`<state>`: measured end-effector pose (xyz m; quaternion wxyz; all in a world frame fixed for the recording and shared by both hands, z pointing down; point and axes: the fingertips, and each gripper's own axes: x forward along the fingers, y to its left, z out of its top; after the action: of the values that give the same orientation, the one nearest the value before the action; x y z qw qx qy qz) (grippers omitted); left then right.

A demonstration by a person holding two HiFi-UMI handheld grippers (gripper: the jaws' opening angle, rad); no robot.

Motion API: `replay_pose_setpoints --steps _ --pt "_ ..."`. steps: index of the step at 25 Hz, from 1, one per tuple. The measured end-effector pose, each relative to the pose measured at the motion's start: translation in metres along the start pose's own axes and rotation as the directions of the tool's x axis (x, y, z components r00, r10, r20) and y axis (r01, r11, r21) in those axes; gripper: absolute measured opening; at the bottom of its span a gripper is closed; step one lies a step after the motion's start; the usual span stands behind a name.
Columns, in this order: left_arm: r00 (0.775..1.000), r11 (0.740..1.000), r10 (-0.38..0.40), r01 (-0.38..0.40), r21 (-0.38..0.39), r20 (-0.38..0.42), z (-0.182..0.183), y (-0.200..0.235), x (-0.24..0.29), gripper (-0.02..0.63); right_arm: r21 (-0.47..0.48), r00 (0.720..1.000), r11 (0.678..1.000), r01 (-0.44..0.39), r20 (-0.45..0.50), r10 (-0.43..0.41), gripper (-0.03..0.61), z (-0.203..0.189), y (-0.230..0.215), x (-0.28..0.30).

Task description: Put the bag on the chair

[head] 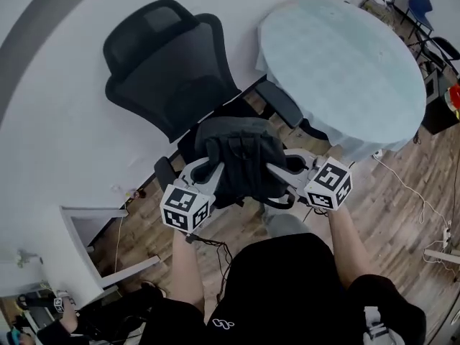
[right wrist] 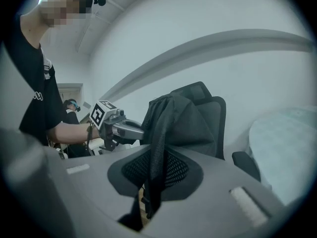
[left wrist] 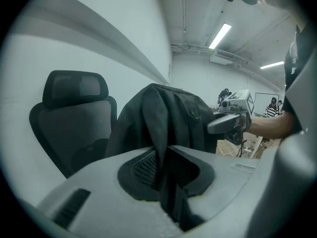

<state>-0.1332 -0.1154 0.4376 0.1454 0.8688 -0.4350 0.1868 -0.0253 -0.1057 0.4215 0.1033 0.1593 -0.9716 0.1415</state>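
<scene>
A black backpack (head: 241,160) hangs in the air between both grippers, just in front of the seat of a black mesh office chair (head: 172,70). My left gripper (head: 210,169) is shut on a strap on the bag's left side; in the left gripper view the dark strap (left wrist: 163,148) runs down between the jaws. My right gripper (head: 277,171) is shut on a strap on the bag's right side; in the right gripper view the mesh strap (right wrist: 156,157) passes between its jaws. The chair's seat is mostly hidden under the bag.
A round table with a pale cloth (head: 345,63) stands right of the chair, close to its armrest (head: 280,103). A white wall (head: 50,121) runs behind the chair. Cables (head: 410,189) lie on the wooden floor at right. A white cabinet (head: 86,250) stands at lower left.
</scene>
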Motion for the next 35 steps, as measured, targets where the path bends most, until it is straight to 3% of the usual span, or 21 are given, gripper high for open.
replay_pose_setpoints --steps 9,15,18,28,35 --pt "0.999 1.0 0.003 -0.003 -0.007 -0.041 0.03 0.053 0.05 0.048 0.025 1.0 1.0 -0.002 0.005 0.001 0.049 0.027 -0.071 0.03" --pt "0.991 0.995 -0.055 0.045 -0.088 -0.121 0.005 0.086 0.086 0.049 0.094 0.998 0.994 0.055 -0.046 -0.051 0.049 0.005 -0.105 0.059" --pt "0.981 0.992 -0.098 0.083 -0.093 -0.168 -0.004 0.103 0.108 0.049 0.144 0.994 0.985 0.098 -0.067 -0.089 0.049 -0.007 -0.124 0.072" --pt "0.947 0.973 -0.224 0.205 -0.105 -0.228 -0.012 0.164 0.192 0.051 0.266 0.968 0.931 0.25 -0.1 -0.231 0.049 -0.027 -0.197 0.11" --pt "0.93 0.973 -0.223 0.195 -0.122 -0.293 -0.027 0.217 0.266 0.055 0.327 0.932 0.874 0.36 -0.156 -0.326 0.049 -0.057 -0.264 0.146"
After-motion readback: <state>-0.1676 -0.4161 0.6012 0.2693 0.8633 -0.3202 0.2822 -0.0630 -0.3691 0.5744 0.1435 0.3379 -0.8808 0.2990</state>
